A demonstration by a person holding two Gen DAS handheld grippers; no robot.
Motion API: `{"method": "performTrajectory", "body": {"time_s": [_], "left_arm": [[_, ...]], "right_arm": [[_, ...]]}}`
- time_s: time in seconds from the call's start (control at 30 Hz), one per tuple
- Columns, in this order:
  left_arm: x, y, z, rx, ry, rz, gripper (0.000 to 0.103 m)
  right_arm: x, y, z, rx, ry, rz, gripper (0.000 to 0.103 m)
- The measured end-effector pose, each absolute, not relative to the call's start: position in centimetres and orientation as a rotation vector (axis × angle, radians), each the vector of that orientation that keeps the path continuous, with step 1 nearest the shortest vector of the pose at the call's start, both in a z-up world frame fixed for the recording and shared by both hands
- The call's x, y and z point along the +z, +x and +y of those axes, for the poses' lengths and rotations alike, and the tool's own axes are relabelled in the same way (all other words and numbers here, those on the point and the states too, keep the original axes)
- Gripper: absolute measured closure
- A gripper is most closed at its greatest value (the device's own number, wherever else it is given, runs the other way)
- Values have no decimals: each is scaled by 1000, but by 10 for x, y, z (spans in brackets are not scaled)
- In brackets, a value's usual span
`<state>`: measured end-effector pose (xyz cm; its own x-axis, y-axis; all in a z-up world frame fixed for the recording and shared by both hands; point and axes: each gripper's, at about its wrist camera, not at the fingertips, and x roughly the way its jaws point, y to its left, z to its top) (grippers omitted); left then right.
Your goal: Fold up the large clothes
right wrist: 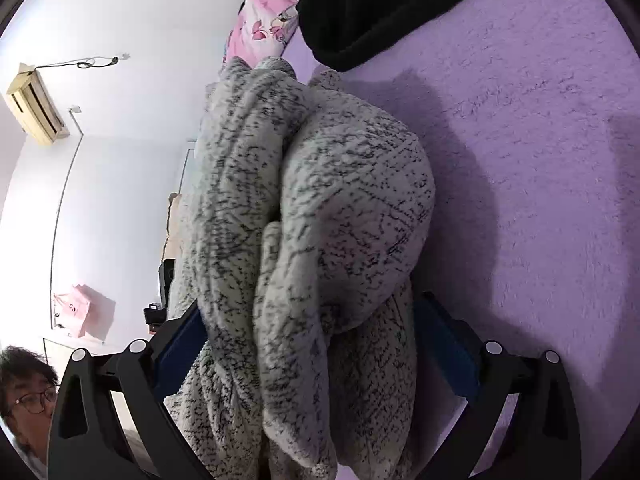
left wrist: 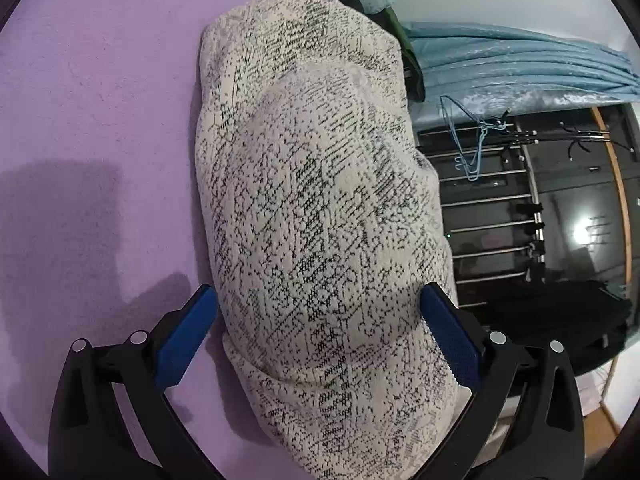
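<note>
A thick cream knit garment with black speckles (left wrist: pixel 312 208) lies bundled in several folded layers on a purple bed cover (left wrist: pixel 88 120). My left gripper (left wrist: pixel 320 320) has its blue pads pressed on both sides of the bundle's near end. In the right wrist view the same garment (right wrist: pixel 320 220) fills the middle as stacked folds. My right gripper (right wrist: pixel 308 336) straddles it, its blue pads against the thick layers on both sides. Both grippers hold the bundle at a wide spread.
A black garment (right wrist: pixel 380 8) and pink floral fabric (right wrist: pixel 264 12) lie past the bundle. Light blue curtains (left wrist: pixel 520 64), a metal drying rack with a hanger (left wrist: pixel 480 152) and dark clothes (left wrist: pixel 560 312) are off the bed's edge. The person's face (right wrist: pixel 24 388) shows low left.
</note>
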<state>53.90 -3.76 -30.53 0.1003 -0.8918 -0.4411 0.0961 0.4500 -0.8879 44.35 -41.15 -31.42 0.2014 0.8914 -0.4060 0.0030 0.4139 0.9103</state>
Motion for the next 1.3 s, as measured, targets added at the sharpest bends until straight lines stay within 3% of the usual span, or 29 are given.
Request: {"method": "performTrajectory", "body": {"time_s": [0.37,1.17,1.3], "left_arm": [[-324,547,-42,-961,-910,1265,5],[-333,553,-48,-1024,-868,1264,5],[-333,554,-49,-1039,-864,1256,9]], "right_arm": [[-326,432,-411,874,1015,1124,5],[-328,447,-382,890,913,1199,5],[-331,444,-383,912,915,1186,12]]}}
